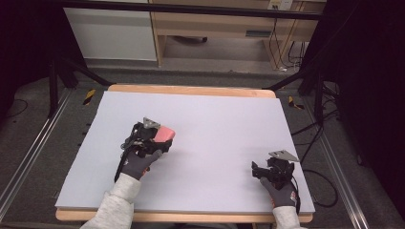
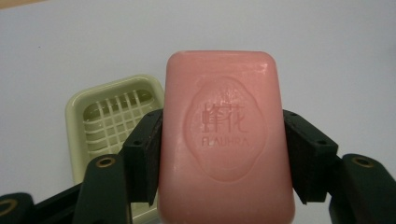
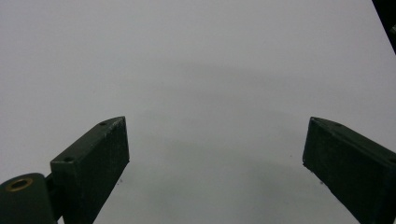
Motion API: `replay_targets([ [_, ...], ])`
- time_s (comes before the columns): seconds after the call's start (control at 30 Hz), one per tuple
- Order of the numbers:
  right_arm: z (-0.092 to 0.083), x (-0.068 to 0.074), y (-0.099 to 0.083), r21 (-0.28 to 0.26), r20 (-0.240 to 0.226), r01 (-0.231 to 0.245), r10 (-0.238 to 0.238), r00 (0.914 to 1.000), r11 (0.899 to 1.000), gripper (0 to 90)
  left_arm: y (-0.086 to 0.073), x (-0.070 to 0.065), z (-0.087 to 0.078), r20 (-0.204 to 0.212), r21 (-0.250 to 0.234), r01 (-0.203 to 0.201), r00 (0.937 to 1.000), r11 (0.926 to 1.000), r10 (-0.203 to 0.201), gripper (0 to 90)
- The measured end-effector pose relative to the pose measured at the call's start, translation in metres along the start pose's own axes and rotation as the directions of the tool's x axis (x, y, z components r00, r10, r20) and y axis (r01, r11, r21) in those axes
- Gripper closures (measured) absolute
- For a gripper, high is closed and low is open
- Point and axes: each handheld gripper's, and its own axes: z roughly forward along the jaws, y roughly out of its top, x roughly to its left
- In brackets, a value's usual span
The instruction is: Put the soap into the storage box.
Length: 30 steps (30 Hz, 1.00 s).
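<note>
Left gripper view: left gripper [image 2: 224, 154] clamps pink soap bar [image 2: 224, 135] above its dish [image 2: 112, 121], seemingly for placing; right gripper [image 3: 215, 154] gapes idle.

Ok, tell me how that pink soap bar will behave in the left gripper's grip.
The pink soap bar looks rigid: the left gripper clamps its sides without denting them. Its glossy, rounded surface suggests it could slip. Probably dense for its size.

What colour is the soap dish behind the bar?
Pale yellow-green soap dish, with a grid-patterned insert; clearest in the left gripper view.
</note>
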Motion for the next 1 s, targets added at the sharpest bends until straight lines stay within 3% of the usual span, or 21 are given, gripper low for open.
replay_targets([
  [0.5,0.0,0.0,0.0,-0.001,-0.001,0.002,-0.002,1.0,1.0,7.3,0.003,0.022,0.006,-0.037,0.007,0.046,0.9983,0.9989,-0.046,37.4],
  [1.0,0.001,0.002,0.0,0.003,-0.002,0.007,-0.007,1.0,1.0,7.4,0.007,0.035,0.019,-0.068,0.035,0.055,0.9963,0.9979,-0.052,37.4],
])
